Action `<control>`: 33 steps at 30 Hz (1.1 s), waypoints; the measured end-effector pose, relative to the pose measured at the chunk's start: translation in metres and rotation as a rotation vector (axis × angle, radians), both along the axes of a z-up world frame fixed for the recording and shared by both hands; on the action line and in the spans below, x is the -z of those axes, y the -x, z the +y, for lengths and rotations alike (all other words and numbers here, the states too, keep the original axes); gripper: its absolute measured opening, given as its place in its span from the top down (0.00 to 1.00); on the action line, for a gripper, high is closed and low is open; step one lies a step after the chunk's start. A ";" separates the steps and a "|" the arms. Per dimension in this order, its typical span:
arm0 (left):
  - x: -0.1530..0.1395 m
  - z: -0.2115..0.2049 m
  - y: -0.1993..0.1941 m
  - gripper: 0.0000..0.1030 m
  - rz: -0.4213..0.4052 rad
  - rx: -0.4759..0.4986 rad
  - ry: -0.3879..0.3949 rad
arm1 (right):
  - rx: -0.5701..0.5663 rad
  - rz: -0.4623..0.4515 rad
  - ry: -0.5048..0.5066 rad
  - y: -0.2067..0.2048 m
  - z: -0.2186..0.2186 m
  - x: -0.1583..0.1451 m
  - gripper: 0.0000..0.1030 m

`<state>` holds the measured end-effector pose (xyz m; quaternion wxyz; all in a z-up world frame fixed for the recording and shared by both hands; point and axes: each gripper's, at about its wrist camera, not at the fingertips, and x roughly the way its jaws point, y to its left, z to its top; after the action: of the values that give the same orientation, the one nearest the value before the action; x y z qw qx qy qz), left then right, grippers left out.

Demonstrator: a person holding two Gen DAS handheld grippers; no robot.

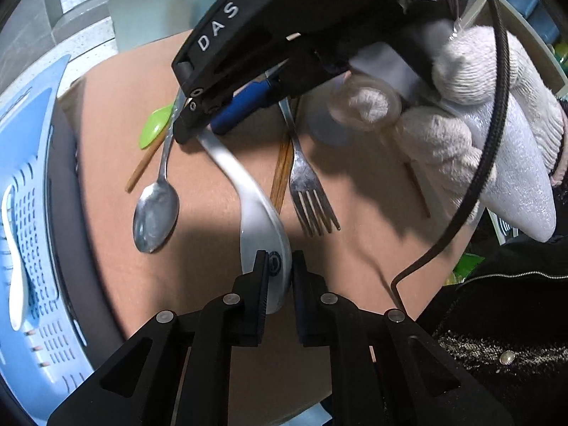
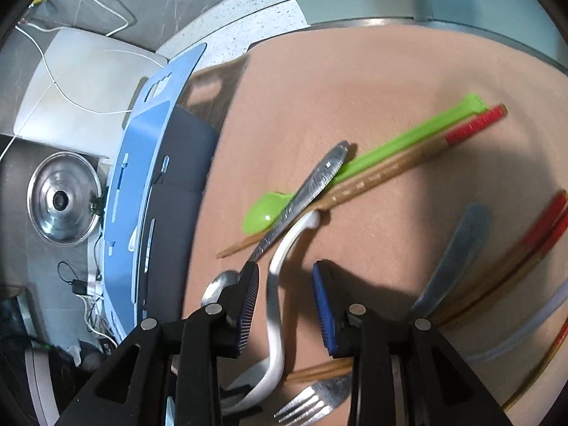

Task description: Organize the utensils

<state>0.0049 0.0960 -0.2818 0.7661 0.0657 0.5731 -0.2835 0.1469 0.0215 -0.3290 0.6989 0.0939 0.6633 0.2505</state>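
A white ceramic spoon (image 1: 248, 191) lies on the tan mat (image 1: 117, 81), bowl toward me. My left gripper (image 1: 280, 269) is shut on that bowl. The spoon's white handle (image 2: 275, 305) runs between the fingers of my right gripper (image 2: 285, 284), which stands open; the pads stay clear of it. In the left wrist view the right gripper (image 1: 186, 113) hovers over the handle end, held by a gloved hand (image 1: 479, 106). A metal spoon (image 1: 156, 213), a fork (image 1: 309, 191), a green plastic spoon (image 2: 390, 145) and wooden chopsticks (image 2: 390, 168) lie around it.
A blue slotted rack (image 1: 32, 213) stands at the mat's left edge with a white spoon (image 1: 14, 266) in it. A table knife (image 2: 454, 255) and red-tipped chopsticks (image 2: 514, 259) lie at the right. A steel pot lid (image 2: 64, 198) sits beyond the rack.
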 end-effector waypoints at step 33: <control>-0.033 0.004 0.023 0.90 -0.127 0.020 -0.074 | 0.089 0.026 -0.156 0.025 -0.018 -0.045 0.93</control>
<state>-0.0176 0.0997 -0.2492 0.7950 0.1177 0.5328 -0.2651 0.1221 0.0036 -0.2843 0.6914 0.1806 0.6458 0.2688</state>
